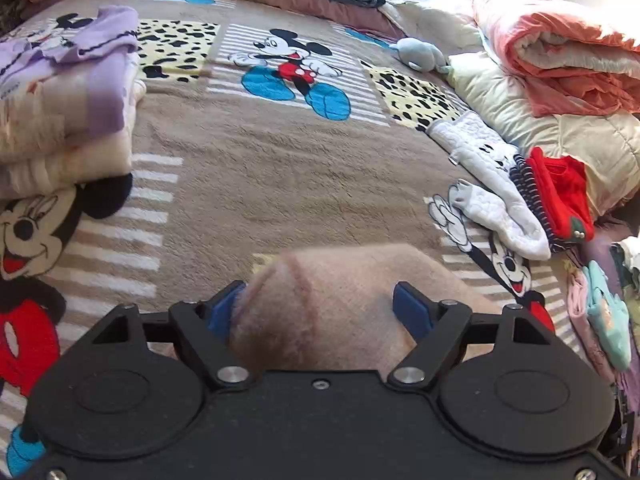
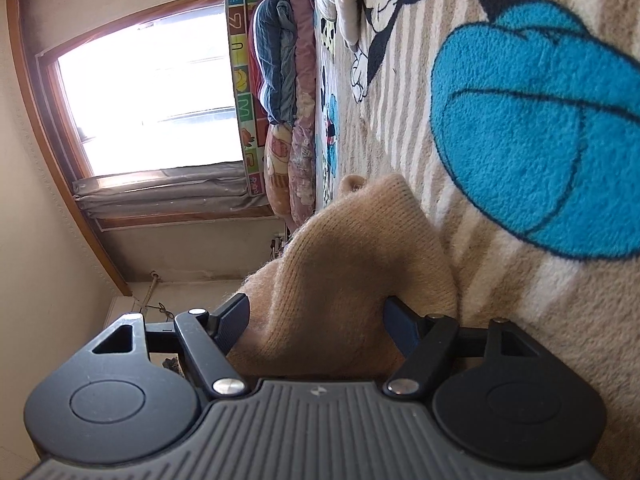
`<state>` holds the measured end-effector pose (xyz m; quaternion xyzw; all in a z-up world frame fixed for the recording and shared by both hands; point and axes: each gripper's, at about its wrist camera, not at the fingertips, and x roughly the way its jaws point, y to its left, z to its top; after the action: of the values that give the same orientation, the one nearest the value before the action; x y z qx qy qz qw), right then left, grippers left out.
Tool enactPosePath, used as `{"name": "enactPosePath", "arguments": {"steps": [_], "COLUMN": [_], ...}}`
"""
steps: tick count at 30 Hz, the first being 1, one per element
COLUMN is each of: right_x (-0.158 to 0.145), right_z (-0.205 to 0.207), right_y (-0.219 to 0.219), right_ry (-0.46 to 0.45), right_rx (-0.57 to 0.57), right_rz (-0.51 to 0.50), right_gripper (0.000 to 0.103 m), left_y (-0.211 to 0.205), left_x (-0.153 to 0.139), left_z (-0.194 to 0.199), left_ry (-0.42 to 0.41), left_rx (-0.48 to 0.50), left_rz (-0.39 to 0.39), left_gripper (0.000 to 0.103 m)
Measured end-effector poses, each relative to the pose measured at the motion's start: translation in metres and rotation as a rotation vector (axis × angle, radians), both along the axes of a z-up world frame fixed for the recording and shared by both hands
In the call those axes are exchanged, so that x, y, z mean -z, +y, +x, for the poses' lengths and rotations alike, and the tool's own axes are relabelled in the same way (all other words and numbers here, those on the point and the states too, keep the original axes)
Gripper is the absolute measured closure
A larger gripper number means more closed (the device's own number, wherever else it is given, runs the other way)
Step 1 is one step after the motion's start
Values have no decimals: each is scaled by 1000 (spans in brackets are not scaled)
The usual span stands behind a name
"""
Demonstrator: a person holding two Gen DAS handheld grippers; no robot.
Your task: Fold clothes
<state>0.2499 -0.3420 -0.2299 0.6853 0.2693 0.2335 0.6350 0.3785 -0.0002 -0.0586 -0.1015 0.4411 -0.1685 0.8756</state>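
On a cartoon-mouse blanket (image 1: pixel 256 184), a tan knit (image 1: pixel 320 304) lay bunched between both grippers, the fold apparently midway. A stack of folded clothes (image 1: pixel 68 112), lilac on top, sat at far left, well apart from the work. The left gripper (image 1: pixel 320 308) angled down over the knit, jaws apart; one blue pad (image 1: pixel 224 312) touched the cloth, the other stood clear, so nothing was clamped. Bare blanket stretched ahead of it, leaving room to lay the garment flat. Farther right lay a grey soft toy (image 1: pixel 424 54), a white quilted piece (image 1: pixel 492 184) touching a red garment (image 1: pixel 560 192), and a rolled orange quilt (image 1: pixel 568 64), all near the edge and apart from the knit. The right gripper (image 2: pixel 316 320) lay rolled on its side, jaws spread around a raised ridge of the same knit (image 2: pixel 352 264), not pinching it. The next move likely called for closing on a hem or corner before drawing the knit over.
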Motion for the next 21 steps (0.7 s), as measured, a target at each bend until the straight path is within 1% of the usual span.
{"name": "enactPosePath", "arguments": {"steps": [1,2,5,7,8,9,14,18,21], "right_x": [0,-1,-4,-9,-12,-16,-30,-48,-63], "right_z": [0,0,-2,-2,-3,-4,-10,-20,-32], "right_y": [0,1,3,6,8,10,18,27,36], "right_ry": [-4,-8,-33,-55,-68,-82,-135,-204,-252], "right_rx": [-2,-3,-21,-39,-47,-52,-92,-154,-211], "right_rz": [-3,-5,-22,-45,-58,-69,-75,-107,-137], "right_gripper": [30,30,30,30,30,31,31,31,31], "left_y": [-2,-4,-10,-12,-12,-12,-1,6,11], "left_x": [-1,-2,-4,-5,-5,-5,-6,-2,3], "left_z": [-7,-17,-57,-90,-104,-117,-177,-220,-247], "left_ry": [-10,-22,-60,-84,-93,-99,-122,-103,-72], "left_rx": [25,49,114,141,137,126,17,-59,-86], "left_rz": [8,18,40,49,47,41,-52,-105,-113], "left_gripper": [58,67,75,78,79,79,80,80,80]}}
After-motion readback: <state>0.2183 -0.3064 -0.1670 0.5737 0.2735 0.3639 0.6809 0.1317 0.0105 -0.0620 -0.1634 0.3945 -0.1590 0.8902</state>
